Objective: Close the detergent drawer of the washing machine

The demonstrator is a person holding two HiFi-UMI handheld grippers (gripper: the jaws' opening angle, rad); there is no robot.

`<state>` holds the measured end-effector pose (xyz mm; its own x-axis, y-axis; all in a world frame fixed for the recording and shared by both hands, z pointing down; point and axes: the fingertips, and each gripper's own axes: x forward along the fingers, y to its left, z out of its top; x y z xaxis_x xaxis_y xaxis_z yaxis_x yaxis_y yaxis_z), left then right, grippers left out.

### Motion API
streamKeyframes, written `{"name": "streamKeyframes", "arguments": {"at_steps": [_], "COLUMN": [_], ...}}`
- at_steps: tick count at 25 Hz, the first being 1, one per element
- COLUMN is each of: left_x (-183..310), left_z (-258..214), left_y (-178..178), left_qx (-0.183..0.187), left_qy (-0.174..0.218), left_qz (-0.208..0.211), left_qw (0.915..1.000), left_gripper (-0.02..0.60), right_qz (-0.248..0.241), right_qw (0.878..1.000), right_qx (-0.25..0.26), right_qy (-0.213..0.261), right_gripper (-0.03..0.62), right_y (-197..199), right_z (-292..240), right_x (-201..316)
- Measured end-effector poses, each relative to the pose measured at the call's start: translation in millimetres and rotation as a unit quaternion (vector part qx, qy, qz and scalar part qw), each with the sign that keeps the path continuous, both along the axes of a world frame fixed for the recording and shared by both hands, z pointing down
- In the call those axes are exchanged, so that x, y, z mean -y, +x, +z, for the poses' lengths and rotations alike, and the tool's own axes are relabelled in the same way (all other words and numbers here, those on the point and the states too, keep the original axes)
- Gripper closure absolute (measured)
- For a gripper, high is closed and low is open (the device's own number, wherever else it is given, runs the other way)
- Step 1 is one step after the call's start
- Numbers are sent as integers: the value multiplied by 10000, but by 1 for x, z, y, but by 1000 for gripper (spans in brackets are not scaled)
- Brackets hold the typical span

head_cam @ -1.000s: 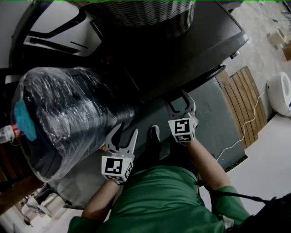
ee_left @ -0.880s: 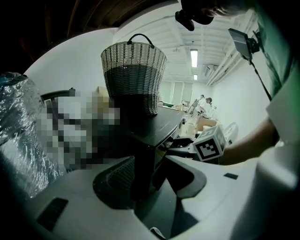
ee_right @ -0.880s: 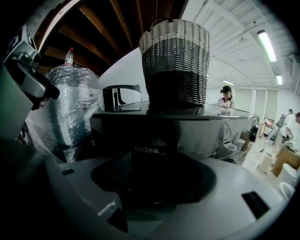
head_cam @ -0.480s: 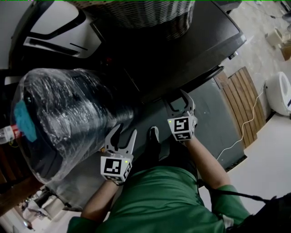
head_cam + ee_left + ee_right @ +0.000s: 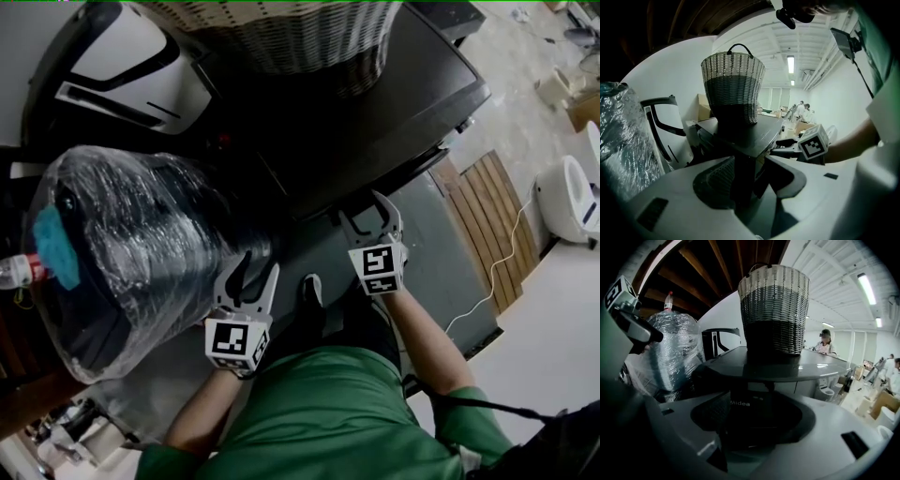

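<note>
Head view, lower centre: left gripper point(image 5: 260, 269) and right gripper point(image 5: 361, 208) both gape wide, holding nothing. Right gripper view, centre: detergent drawer point(image 5: 750, 405) sits framed between the jaws, apparently protruding from the washing machine point(image 5: 375, 103); the closing push seems not yet made.

The wicker basket point(image 5: 281, 28) stands on the washing machine point(image 5: 394, 103), toward the back of its top. A plastic-wrapped bundle point(image 5: 141, 244) lies just beside the machine on its left, with a bottle point(image 5: 17, 272) at the bundle's far left end. On the floor to the machine's right lies a slatted wooden board point(image 5: 492, 220), and a toilet point(image 5: 567, 197) stands farther right, beyond it. The right tool point(image 5: 361, 206) is before the machine's front, just under the top's edge. The left tool point(image 5: 258, 267) is near the bundle's right side, and the person's shoe point(image 5: 309, 286) is between the two tools.
</note>
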<state>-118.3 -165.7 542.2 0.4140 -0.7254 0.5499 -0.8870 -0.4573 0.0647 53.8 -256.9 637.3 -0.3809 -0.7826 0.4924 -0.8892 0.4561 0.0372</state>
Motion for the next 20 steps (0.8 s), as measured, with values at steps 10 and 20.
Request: {"name": "streamKeyframes", "arguments": {"at_steps": [10,20], "left_x": [36,53], "left_z": [-49,-116], "left_y": [11,10], "left_qx": [-298,-661], "left_qy": [850,1718], "left_qz": [-75,-113], "left_qw": [9959,9829], "left_gripper": [376,376], "right_qz": [190,306], "right_qw": [9948,9829], "right_qx": [119,233], "right_qy": [990,1803], "right_gripper": [303,303], "right_y": [25,28], "right_z": [-128,-241], "right_x": [2,-24]}}
